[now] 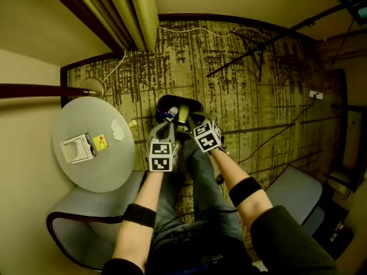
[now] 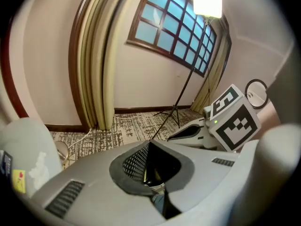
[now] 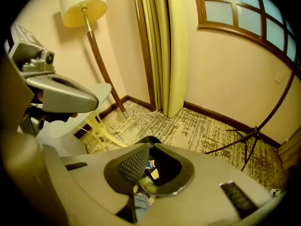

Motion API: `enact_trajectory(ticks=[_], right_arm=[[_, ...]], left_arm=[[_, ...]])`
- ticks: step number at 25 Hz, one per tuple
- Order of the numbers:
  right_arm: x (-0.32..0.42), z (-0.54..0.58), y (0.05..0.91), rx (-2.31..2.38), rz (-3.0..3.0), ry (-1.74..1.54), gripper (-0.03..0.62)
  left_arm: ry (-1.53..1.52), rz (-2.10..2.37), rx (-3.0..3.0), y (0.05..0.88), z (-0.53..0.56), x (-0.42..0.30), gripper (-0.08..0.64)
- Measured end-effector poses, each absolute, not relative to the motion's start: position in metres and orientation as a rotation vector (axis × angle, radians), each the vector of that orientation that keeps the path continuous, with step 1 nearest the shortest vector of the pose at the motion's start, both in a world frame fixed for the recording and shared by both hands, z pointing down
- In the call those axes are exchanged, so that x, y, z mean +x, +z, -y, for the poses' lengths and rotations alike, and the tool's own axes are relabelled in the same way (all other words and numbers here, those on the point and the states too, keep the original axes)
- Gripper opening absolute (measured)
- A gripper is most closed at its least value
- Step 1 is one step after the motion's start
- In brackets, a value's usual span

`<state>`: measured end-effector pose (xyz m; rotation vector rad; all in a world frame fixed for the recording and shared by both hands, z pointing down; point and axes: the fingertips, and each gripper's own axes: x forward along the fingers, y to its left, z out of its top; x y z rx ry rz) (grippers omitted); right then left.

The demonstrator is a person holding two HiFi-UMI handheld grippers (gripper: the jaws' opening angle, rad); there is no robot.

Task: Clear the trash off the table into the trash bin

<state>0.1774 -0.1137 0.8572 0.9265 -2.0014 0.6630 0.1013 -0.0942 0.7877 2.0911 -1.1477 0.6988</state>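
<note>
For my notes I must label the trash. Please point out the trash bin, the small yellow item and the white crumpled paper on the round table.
trash bin (image 1: 172,99): head view, on its dark far rim.
small yellow item (image 1: 100,142): head view, on its middle.
white crumpled paper (image 1: 117,130): head view, on its middle.
</note>
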Motion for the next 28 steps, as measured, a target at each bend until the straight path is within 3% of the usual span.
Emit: enact_trajectory(ticks=[2,13,28], right_arm=[[0.174,0.110,0.811,0.943,2.026,0.645,0.000],[0.115,0.115,0.620,0.890,2.230,0.485,0.000],[-0.104,0.043,0.561,0.234,2.464,0.208,0.000]], left_arm=[[0.675,1.165,2.100,0.747,0.088,0.096,0.000],[0.567,1.417,2.097,0.578,0.063,0.021,0.000],[0.431,1.969,1.598,0.518,-0.060,-0.181,0.000]])
